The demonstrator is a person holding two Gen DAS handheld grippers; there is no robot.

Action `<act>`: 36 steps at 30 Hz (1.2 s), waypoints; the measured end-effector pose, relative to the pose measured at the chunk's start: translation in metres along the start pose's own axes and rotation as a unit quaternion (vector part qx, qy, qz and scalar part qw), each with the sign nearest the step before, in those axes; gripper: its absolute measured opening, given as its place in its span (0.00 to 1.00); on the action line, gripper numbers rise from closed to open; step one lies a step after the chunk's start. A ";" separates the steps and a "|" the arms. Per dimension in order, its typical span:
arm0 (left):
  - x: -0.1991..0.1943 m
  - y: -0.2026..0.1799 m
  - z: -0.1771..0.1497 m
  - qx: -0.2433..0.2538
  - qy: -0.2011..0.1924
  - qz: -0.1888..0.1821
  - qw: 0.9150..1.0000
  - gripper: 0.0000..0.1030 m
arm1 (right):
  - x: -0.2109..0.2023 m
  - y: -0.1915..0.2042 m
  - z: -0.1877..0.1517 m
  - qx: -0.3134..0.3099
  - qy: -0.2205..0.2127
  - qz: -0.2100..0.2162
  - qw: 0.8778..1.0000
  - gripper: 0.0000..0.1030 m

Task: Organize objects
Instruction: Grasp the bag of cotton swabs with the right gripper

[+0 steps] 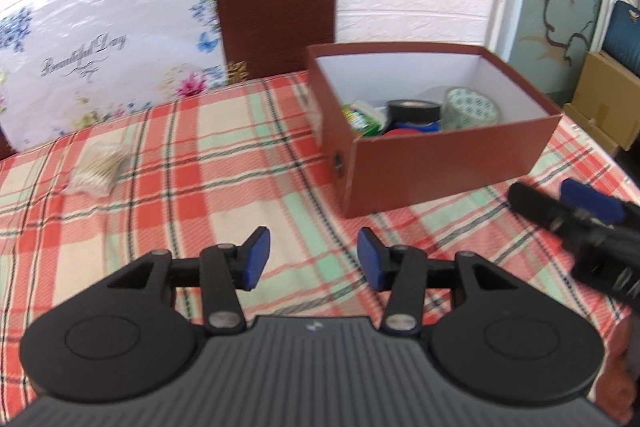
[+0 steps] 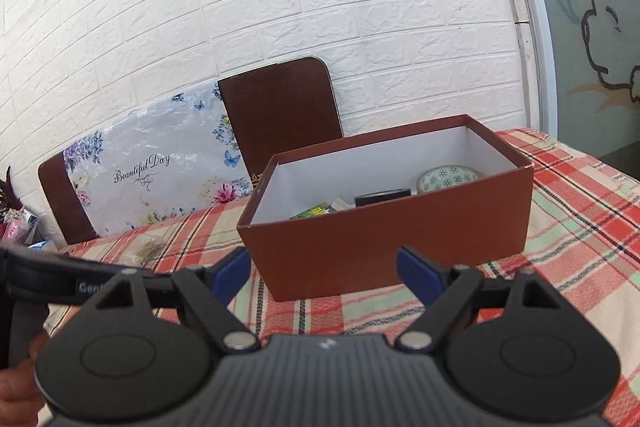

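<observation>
- Left tool [image 1: 313,257]: jaws apart, empty, before box [image 1: 448,171].
- Right tool [image 2: 324,273]: wide, empty.
- Cotton-swab packet [image 1: 98,169]: left of box; likely next pickup.

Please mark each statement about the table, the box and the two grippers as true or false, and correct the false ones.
1. The brown box has its lid on. False: it is open on top.
2. A roll of black tape lies inside the box. True.
3. The left gripper holds the packet of cotton swabs. False: nothing is between its fingers; the packet lies on the checked tablecloth, left of the box.
4. The right gripper is open and empty. True.
5. The patterned tape roll is on the tablecloth. False: it is in the box.
</observation>
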State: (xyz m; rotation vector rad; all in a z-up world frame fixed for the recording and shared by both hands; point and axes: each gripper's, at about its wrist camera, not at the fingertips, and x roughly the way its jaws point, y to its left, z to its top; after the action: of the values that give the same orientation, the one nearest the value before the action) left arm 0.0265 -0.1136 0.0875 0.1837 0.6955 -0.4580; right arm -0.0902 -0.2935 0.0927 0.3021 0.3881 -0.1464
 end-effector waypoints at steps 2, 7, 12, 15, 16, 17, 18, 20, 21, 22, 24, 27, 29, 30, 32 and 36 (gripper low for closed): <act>0.001 0.005 -0.004 -0.003 0.003 0.006 1.000 0.50 | -0.004 0.000 -0.001 0.015 -0.002 0.000 1.000 0.81; 0.004 0.014 -0.013 -0.008 0.008 0.015 1.000 0.51 | -0.006 0.003 -0.004 0.020 -0.001 -0.006 1.000 0.81; 0.006 0.022 -0.020 -0.011 0.007 0.025 1.000 0.53 | -0.004 0.007 -0.005 0.018 0.004 -0.007 1.000 0.81; 0.010 0.029 -0.023 -0.018 0.012 0.031 0.999 0.54 | -0.001 0.011 -0.007 0.014 0.010 -0.010 1.000 0.81; 0.012 0.033 -0.024 -0.020 0.013 0.032 0.999 0.54 | 0.001 0.012 -0.008 0.014 0.013 -0.010 1.000 0.81; 0.013 0.035 -0.025 -0.021 0.015 0.034 0.999 0.54 | 0.003 0.013 -0.008 0.014 0.016 -0.009 1.000 0.81; 0.015 0.038 -0.026 -0.023 0.016 0.036 0.999 0.55 | 0.005 0.015 -0.009 0.014 0.020 -0.008 1.000 0.81; 0.017 0.043 -0.027 -0.025 0.016 0.042 0.999 0.56 | 0.009 0.018 -0.009 0.010 0.026 -0.005 1.000 0.81; 0.018 0.046 -0.028 -0.026 0.016 0.044 0.999 0.56 | 0.011 0.021 -0.010 0.007 0.028 -0.005 1.000 0.81; 0.020 0.049 -0.028 -0.027 0.016 0.045 0.998 0.57 | 0.012 0.024 -0.010 0.003 0.030 -0.004 1.000 0.81; 0.022 0.054 -0.029 -0.032 0.018 0.048 0.998 0.57 | 0.016 0.029 -0.012 -0.002 0.037 -0.002 0.999 0.81; 0.025 0.063 -0.031 -0.036 0.017 0.052 0.998 0.57 | 0.021 0.037 -0.014 -0.010 0.046 0.003 0.999 0.81; 0.027 0.070 -0.033 -0.039 0.016 0.058 0.997 0.57 | 0.025 0.043 -0.017 -0.018 0.054 0.006 0.998 0.81; 0.028 0.076 -0.034 -0.043 0.015 0.061 0.997 0.57 | 0.027 0.047 -0.019 -0.023 0.058 0.007 0.998 0.81; 0.030 0.090 -0.037 -0.052 0.011 0.071 0.996 0.57 | 0.033 0.055 -0.021 -0.034 0.066 0.013 0.997 0.81; 0.032 0.143 -0.053 -0.091 -0.006 0.112 0.990 0.59 | 0.051 0.080 -0.030 -0.068 0.092 0.037 0.993 0.80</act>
State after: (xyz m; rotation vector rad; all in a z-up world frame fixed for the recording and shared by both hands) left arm 0.0839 0.0180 0.0286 0.0848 0.6923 -0.1794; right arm -0.0385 -0.2125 0.0668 0.1965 0.5658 -0.0184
